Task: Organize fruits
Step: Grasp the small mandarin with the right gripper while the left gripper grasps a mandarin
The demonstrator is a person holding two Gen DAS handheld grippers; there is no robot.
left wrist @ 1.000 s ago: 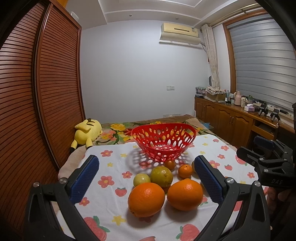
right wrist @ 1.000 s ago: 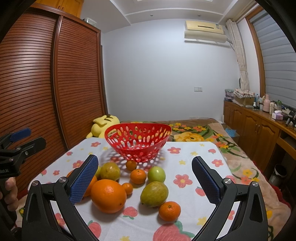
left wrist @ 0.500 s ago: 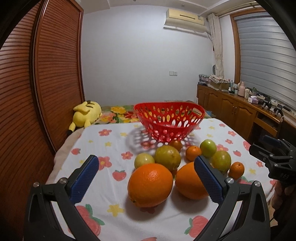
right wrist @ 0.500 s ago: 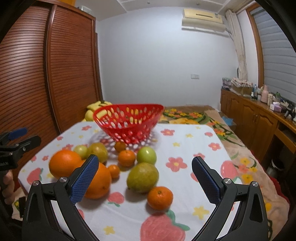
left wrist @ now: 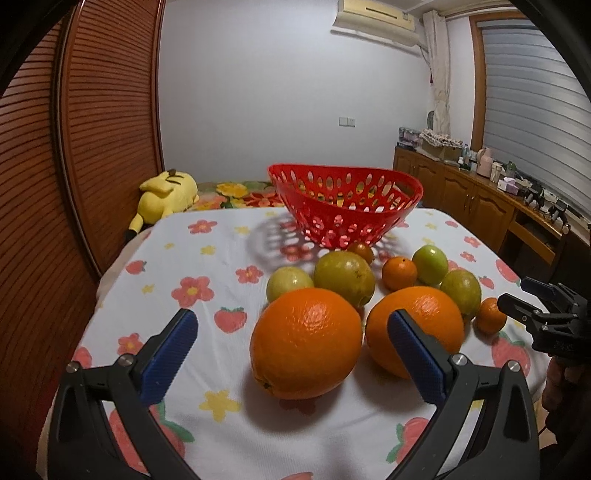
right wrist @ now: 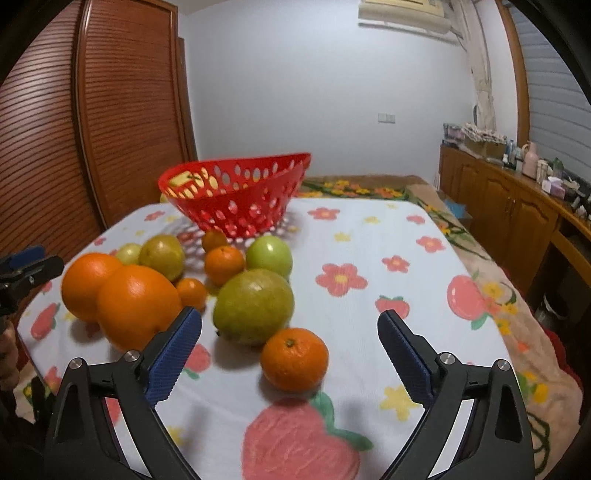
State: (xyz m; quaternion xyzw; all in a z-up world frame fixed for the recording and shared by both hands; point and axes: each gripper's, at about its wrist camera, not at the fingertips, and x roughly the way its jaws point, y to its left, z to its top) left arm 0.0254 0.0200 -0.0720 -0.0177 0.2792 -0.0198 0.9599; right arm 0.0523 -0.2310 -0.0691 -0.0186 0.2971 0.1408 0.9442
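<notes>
Large orange (left wrist: 306, 343): sitting between released left gripper (left wrist: 291, 345) jaws; looking firm, heavy, prone to rolling; grip across its widest middle. Right gripper (right wrist: 290, 349): jaws closing slightly, empty.

A home bedroom: ahead of the hand-held gripper a bed with a floral blanket (right wrist: 373, 190) and a yellow plush toy (left wrist: 166, 194), a slatted brown wooden wardrobe (left wrist: 92, 147) to the left, a wall-mounted white air conditioner (left wrist: 376, 18) above, low wooden cabinets (right wrist: 509, 214) to the right.
</notes>
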